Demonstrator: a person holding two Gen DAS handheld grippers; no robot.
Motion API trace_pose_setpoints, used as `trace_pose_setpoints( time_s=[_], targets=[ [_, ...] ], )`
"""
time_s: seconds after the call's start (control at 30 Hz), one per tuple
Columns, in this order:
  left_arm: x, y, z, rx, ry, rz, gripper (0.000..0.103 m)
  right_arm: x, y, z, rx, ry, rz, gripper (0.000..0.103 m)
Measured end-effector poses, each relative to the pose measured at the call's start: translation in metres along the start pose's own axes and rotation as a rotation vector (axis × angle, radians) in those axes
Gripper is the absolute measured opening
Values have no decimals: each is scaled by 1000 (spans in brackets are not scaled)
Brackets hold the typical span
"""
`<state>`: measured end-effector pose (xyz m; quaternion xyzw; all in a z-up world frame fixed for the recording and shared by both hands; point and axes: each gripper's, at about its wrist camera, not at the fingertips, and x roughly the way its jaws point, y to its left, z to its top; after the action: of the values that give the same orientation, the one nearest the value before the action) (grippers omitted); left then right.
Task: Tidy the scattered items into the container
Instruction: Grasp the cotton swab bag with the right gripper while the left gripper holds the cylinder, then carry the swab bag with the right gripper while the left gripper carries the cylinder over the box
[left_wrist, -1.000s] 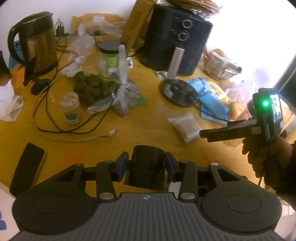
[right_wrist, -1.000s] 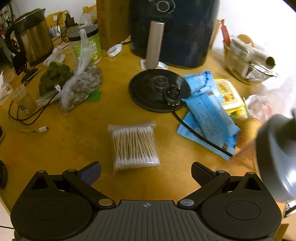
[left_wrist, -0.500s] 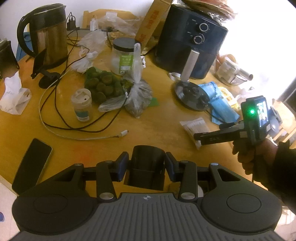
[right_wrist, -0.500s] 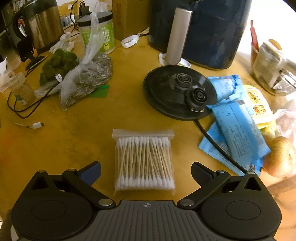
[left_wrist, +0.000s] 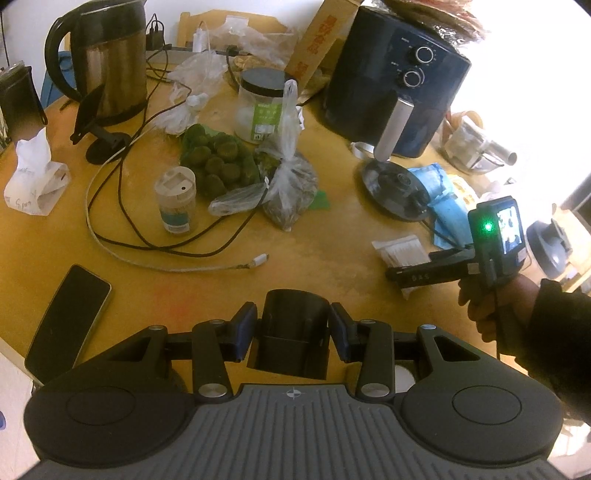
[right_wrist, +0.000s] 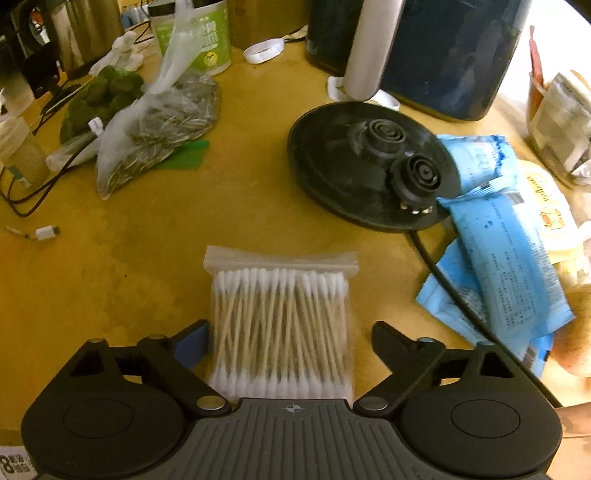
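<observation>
where the yellow-brown wooden worktop (left_wrist: 314, 258) fills both views, it is crowded: a steel kettle (left_wrist: 107, 62) at the far left, a dark air fryer (left_wrist: 395, 85) at the back, a round black kettle base (right_wrist: 369, 162) in front of it, blue packets (right_wrist: 498, 236) to the right, a bag of seeds (right_wrist: 155, 125), a white-lidded jar (left_wrist: 264, 107), loose cables (left_wrist: 147, 229) and a phone (left_wrist: 66, 321) lying flat at the near left edge. bright glare washes out the room at the right of the left wrist view, so nothing there can be made out, and the far edge of the worktop is lost behind clutter.

the left claw (left_wrist: 291, 332) is clamped on a black container (left_wrist: 293, 332), its pads pressing both sides; the container's bottom is cut off behind the claw body, and its open mouth faces away from the camera.

a flat clear bag of cotton swabs (right_wrist: 280, 317) lies on the worktop between the fingers of the right claw (right_wrist: 288, 343), whose jaws are closing but stand apart from the bag on the right side; on the left the gap is too small to judge. the swabs run lengthways away from the camera, with the bag's sealed strip at the far end. its near end is hidden under the claw body. a hand (left_wrist: 484, 306) in a dark sleeve (left_wrist: 554, 332) holds the right claw's handle
</observation>
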<state>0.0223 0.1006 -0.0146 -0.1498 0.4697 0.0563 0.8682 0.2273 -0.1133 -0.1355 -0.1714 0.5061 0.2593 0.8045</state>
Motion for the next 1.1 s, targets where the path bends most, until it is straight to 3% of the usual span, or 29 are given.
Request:
trace_pose_setpoints(
  time_s=[0.07,0.17,0.27,0.7,1.1],
  targets=[
    [0,-1,0,4,-1,-1,42,-2,-2,-1,9,-4,23,85],
    [-1,-3,1,11,-3,-4,42,-6,-1,-1,-4,-21,27,69],
    [-2,-6,0,21,-4,-7,42,-10,-3,1,-7,-15,35,64],
    [-21,-15,10,65,-53,1,42,-75,-8,-8,10,-77,41,64],
    [-39,-37,12,122,-98,-41,42,-167,-10,-50,85,-158,34,64]
  ],
)
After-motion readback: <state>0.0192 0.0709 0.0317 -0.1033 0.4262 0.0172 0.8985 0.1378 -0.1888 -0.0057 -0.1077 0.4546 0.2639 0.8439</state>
